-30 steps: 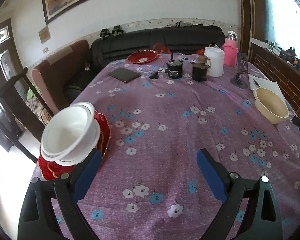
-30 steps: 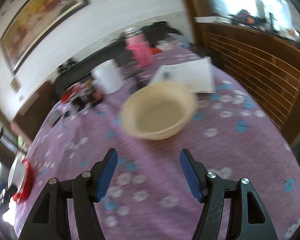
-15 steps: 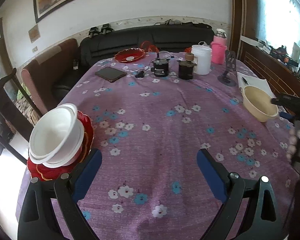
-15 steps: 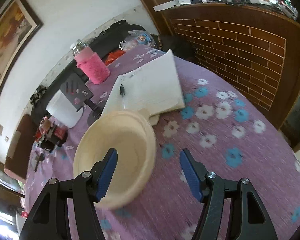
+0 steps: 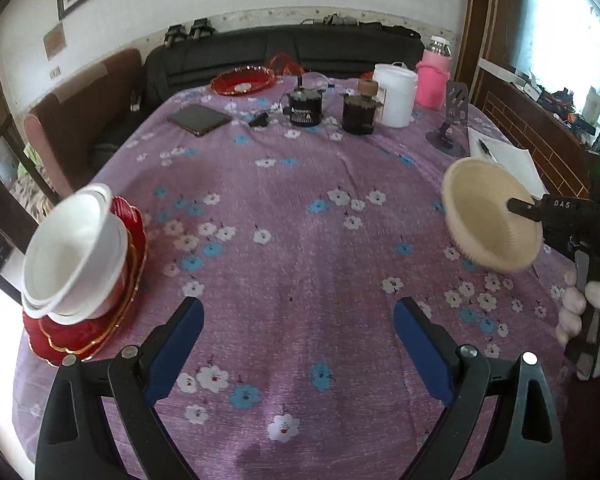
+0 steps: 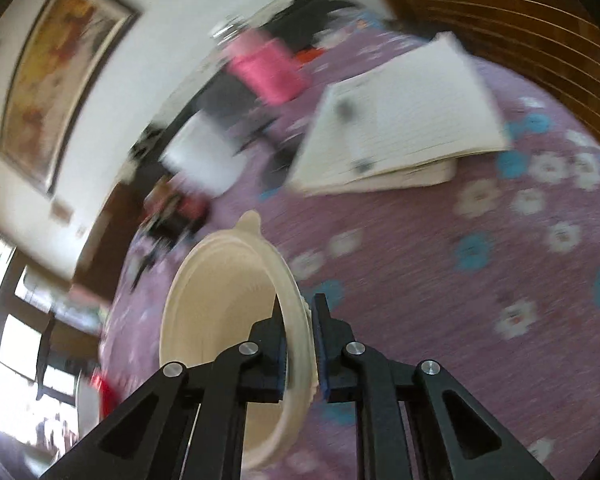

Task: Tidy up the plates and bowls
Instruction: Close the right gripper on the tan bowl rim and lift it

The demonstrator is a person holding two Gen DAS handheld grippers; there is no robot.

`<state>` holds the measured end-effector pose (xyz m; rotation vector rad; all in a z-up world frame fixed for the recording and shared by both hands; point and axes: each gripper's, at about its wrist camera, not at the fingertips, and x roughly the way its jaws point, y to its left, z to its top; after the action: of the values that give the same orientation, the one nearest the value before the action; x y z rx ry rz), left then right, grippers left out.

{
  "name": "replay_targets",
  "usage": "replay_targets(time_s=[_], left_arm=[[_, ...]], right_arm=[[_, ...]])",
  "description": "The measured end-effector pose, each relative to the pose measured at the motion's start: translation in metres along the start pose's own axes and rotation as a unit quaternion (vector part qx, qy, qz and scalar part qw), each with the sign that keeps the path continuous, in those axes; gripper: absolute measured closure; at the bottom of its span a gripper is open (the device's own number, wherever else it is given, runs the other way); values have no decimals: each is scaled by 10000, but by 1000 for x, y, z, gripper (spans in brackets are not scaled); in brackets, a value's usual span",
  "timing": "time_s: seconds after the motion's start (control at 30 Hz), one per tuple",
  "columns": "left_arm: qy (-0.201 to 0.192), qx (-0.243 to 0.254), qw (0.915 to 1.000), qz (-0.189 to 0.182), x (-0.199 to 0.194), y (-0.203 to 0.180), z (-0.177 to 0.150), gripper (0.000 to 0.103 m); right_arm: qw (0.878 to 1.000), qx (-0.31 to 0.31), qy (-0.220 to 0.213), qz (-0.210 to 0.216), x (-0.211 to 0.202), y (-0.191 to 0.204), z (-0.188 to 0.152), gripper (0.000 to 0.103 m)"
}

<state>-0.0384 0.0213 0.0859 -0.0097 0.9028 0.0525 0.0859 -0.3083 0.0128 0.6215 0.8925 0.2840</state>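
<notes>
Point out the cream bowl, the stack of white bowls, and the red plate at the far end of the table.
cream bowl (image 5: 488,216): left wrist view, on its inner wall.
stack of white bowls (image 5: 68,256): left wrist view, inside the top bowl.
red plate (image 5: 242,81): left wrist view, on its middle.

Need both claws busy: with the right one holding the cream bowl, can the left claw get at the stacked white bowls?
Probably yes. The left claw is open and holds nothing, and the white bowls sit on red plates just off its left finger, with only bare tablecloth between. It would need to swing left.
</notes>
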Motion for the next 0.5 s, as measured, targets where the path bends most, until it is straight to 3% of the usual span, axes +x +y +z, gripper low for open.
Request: replay_targets(time_s=[0.1,0.17,0.27,0.5], left_arm=[[66,41,10000,1,6,-4,0,8],[123,109,9999,-15,10,-7,3,8],[102,87,9999,-77,11,-10,11,8],[239,-107,9992,-318,33,-30,38,8]], right_arm=[[9968,-536,543,235,21,28,-16,88],[9945,-799,662,161,28,39,-24,87],[9941,-926,569,5,28,45,-28,73],[9971,-736,177,-26,11,37,-19,72]])
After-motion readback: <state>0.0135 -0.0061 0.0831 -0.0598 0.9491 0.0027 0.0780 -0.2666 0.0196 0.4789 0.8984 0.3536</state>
